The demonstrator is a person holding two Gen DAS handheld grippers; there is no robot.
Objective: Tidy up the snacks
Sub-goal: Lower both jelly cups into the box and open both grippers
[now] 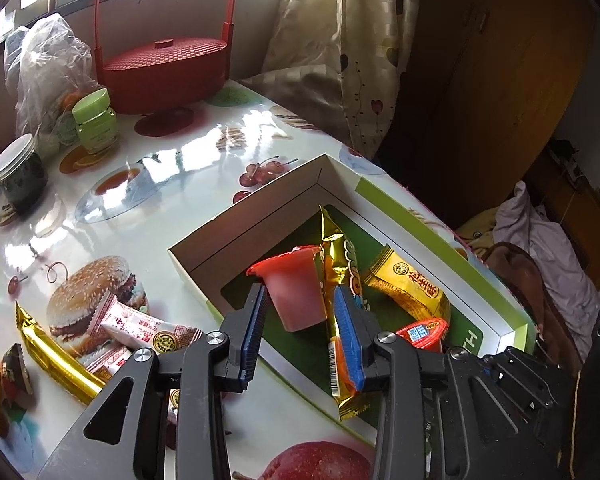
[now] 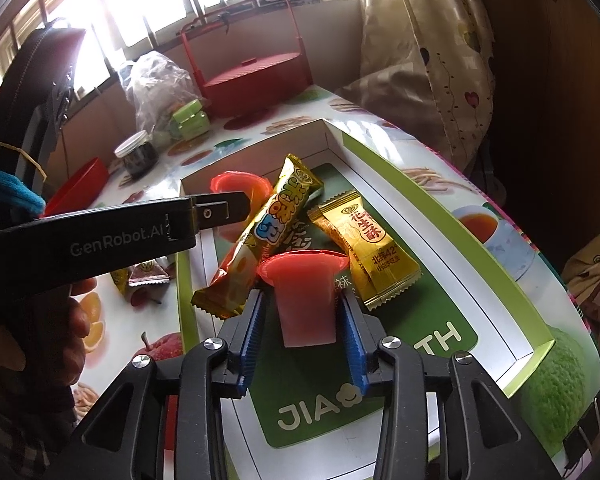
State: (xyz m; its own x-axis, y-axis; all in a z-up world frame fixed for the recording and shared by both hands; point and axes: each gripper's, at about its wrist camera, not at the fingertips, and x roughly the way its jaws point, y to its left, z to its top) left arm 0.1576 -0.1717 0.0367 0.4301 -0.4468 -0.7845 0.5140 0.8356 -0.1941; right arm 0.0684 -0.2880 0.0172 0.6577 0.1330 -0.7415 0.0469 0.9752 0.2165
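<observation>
Hovering over the open box (image 1: 400,208), each gripper has a red jelly cup between its jaws. The left gripper (image 1: 304,300) has its jaws apart around one jelly cup (image 1: 296,288), the far pad clear of it. The right gripper (image 2: 302,308) flanks the second jelly cup (image 2: 306,296), small gaps showing on both sides. Beyond the right jaws lie a long gold snack bar (image 2: 272,224) and a gold peanut candy (image 2: 364,248), inside the box on the desk (image 1: 140,184).

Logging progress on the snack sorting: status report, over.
Left hand-held gripper open, jelly cup loose between pads. Right hand-held gripper open, second jelly cup between pads. Both inside the box. Nothing blocking.
</observation>
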